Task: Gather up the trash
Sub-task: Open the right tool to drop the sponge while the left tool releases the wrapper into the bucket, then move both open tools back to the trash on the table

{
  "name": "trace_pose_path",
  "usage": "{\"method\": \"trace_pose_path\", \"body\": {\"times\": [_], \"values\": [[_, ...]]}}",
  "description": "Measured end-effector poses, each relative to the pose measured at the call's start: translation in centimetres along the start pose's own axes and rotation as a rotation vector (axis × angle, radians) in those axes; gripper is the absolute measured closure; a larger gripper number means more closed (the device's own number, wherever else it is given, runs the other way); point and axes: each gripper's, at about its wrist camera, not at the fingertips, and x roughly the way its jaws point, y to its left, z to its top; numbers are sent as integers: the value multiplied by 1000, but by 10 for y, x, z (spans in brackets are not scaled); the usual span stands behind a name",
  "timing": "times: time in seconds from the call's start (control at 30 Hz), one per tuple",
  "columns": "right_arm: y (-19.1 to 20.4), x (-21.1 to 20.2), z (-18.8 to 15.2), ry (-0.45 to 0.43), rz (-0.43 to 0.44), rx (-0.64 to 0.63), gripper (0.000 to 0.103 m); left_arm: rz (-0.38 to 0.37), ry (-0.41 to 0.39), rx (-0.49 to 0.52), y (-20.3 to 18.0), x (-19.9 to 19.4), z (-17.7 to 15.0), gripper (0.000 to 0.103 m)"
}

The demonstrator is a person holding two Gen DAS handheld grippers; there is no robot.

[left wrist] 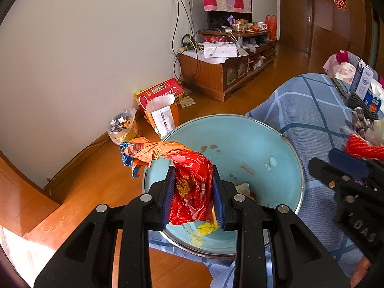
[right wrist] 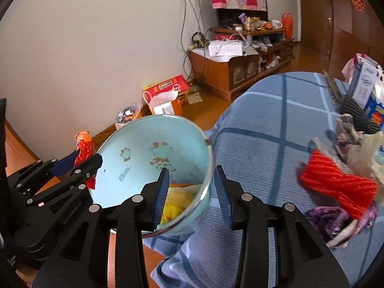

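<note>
My left tool (left wrist: 194, 193) is clamped on a crumpled red and orange foil wrapper (left wrist: 189, 184), hanging right over the light blue basin (left wrist: 283, 175) that sits on the blue checked bedspread (left wrist: 309, 110). The wrapper's feather-light, crinkly and slick, so I'd pinch it at the bunched middle, where I have it. My right tool (right wrist: 192, 192) stands partly open with nothing in it, straddling the basin's near rim. Yellow wrappers (right wrist: 180, 204) already lie in the bottom. More soft clutter waits on the bed, a red knitted piece (right wrist: 336, 182) among it
</note>
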Motion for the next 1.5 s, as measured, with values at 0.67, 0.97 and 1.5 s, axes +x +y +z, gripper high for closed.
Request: {"method": "trace_pose_path", "body": {"times": [0.67, 0.97, 1.5], "values": [[-69, -97, -37, -170, -168, 155, 45, 33, -34, 84, -33, -20, -2, 27], [-91, -135, -53, -241, -217, 237, 12, 30, -112, 112, -48, -61, 0, 11], [-127, -189, -98, -327, -426, 308, 12, -48, -148, 169, -90, -111, -17, 6]]}}
